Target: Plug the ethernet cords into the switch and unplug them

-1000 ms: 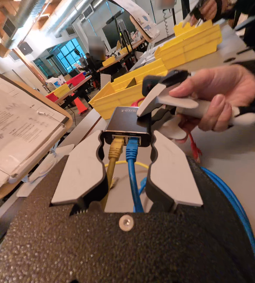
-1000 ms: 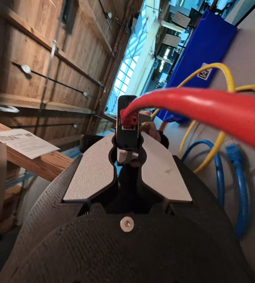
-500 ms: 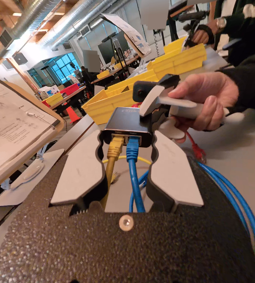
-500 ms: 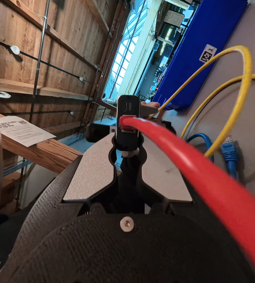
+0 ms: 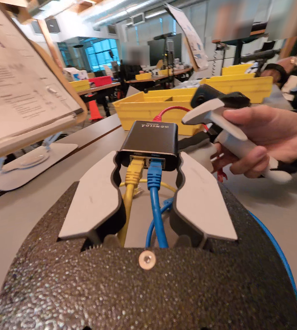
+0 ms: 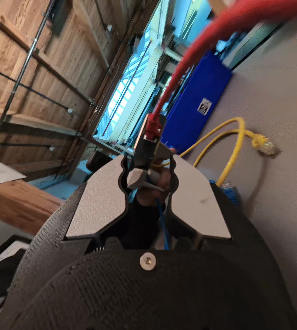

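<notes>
The black switch sits between the fingertips of my left gripper, which is shut on its sides. A yellow plug and a blue plug sit in its two near ports. A red cord is plugged into its far end. My right gripper, held in a hand, hovers just right of the switch. In the right wrist view my right gripper is open, with the switch and red plug just beyond its tips. The red cord arcs overhead.
A document stand with a flat base stands at the left. Yellow bins sit behind the switch. A blue bin and the yellow cord's loose end lie on the grey table. A wooden shelf is on the left.
My right gripper has opened, let go of the switch and drawn back a little. The red cord has swung upward. My left gripper still holds the switch and has levelled out.
</notes>
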Demonstrator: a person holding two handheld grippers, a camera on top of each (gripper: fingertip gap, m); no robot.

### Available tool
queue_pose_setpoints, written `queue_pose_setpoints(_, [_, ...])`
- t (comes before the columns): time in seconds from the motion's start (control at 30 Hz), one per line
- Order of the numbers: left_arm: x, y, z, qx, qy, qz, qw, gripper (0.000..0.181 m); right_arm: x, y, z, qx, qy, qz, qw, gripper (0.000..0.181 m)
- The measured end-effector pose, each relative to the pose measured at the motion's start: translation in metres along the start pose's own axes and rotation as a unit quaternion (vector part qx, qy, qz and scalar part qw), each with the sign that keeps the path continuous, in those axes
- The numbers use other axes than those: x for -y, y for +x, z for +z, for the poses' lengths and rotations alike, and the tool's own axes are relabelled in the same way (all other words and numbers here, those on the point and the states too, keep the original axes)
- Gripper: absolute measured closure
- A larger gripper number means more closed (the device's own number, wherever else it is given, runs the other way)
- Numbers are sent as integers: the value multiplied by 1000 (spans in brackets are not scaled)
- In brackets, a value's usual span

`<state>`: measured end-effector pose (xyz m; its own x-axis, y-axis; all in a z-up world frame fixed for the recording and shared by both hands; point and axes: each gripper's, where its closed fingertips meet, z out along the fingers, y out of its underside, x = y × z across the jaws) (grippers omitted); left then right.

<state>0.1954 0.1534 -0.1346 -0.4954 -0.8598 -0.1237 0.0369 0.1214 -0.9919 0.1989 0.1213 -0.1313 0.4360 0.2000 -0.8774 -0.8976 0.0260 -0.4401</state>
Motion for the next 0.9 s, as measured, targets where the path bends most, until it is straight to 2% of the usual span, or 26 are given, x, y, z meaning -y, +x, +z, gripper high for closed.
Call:
queue_pose_setpoints(0.1, [-2,-1,-3,25,-8,3,1000,121,5,7,-4,-19,34,7,999,138])
queue_pose_setpoints(0.17, [-5,6,-3,27,-18,16,999,121,5,5,-1,-3,55,28,998,139])
queue_pose_setpoints(0.37, [-4,9,-5,56,-26,45,997,121,8,-1,7,11,110,44,993,156])
queue_pose_setpoints(0.53, [1,12,-10,57,-8,43,997,121,20,1,1,-6,172,58,983,161])
queue_pose_setpoints(0.63, [0,18,-12,54,-3,31,998,121,11,-1,6,-16,144,49,988,155])
queue_pose_setpoints(0.9, [0,22,-12,36,-3,32,999,121,7,-8,3,1,187,90,978,159])
